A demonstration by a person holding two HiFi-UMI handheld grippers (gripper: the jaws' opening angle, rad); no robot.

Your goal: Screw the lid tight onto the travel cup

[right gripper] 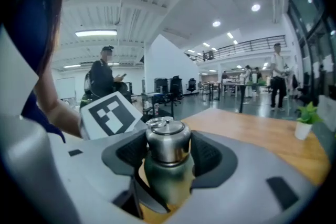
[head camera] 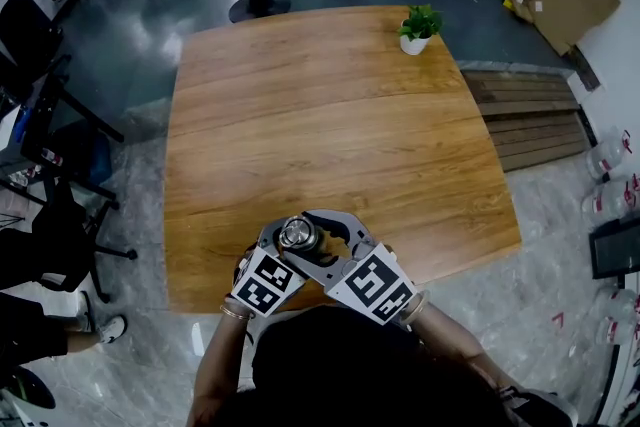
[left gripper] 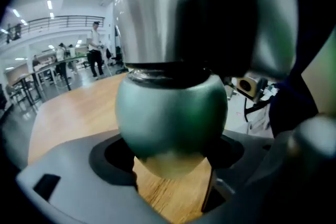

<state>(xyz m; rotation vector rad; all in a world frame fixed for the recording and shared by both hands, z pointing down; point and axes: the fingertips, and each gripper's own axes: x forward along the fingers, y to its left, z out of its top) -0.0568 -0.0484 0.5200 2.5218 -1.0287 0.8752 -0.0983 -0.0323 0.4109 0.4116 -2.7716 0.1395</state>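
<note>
Gripping the travel cup [left gripper: 170,113] upright at the near edge of the wooden worktop [head camera: 330,115], with both hand-held grippers on it.

Clamping the rounded green body low down with the left hand-held gripper [left gripper: 173,160], pads pressed to either side. Pinching the steel lid [right gripper: 167,140] on top with the right hand-held gripper [right gripper: 168,152], jaws spread wide to fit it and touching both flanks. Seated level on the cup's neck. Well apart, near the far right corner, a small potted plant [head camera: 418,27].
</note>
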